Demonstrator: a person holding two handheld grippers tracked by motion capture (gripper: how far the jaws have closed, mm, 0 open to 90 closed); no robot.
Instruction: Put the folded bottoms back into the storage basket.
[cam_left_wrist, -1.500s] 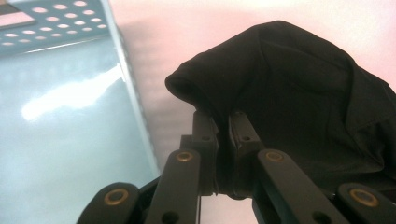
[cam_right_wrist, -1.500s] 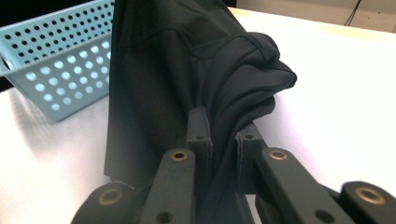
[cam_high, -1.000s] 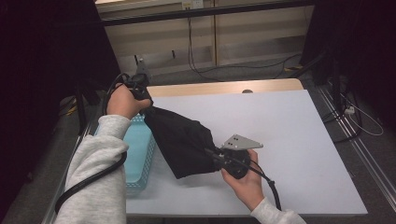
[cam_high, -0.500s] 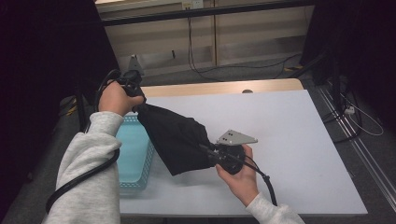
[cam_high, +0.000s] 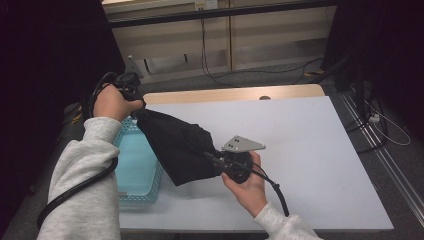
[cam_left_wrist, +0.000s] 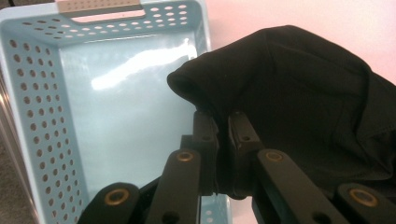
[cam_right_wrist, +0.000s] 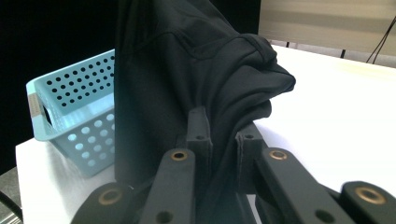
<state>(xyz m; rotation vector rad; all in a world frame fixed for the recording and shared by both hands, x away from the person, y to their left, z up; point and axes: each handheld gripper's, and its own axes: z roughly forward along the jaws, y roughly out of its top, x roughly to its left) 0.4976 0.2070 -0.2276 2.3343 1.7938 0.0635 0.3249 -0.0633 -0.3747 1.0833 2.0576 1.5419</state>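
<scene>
The left gripper (cam_left_wrist: 217, 140) pinches one end of a black cloth (cam_high: 177, 145), and the right gripper (cam_right_wrist: 222, 140) clamps the other end, so the cloth hangs stretched between them above the white table (cam_high: 310, 150). The raised left end is over a light blue perforated basket (cam_high: 135, 170) at the table's left edge, while the right end is lower, near the table's middle.

The high view looks forward and down from above the person's side onto the table (cam_high: 310, 150). Each gripper view sits close behind its own jaws, facing the black cloth (cam_left_wrist: 299, 93) and blue basket (cam_right_wrist: 70, 116), which all three views share
</scene>
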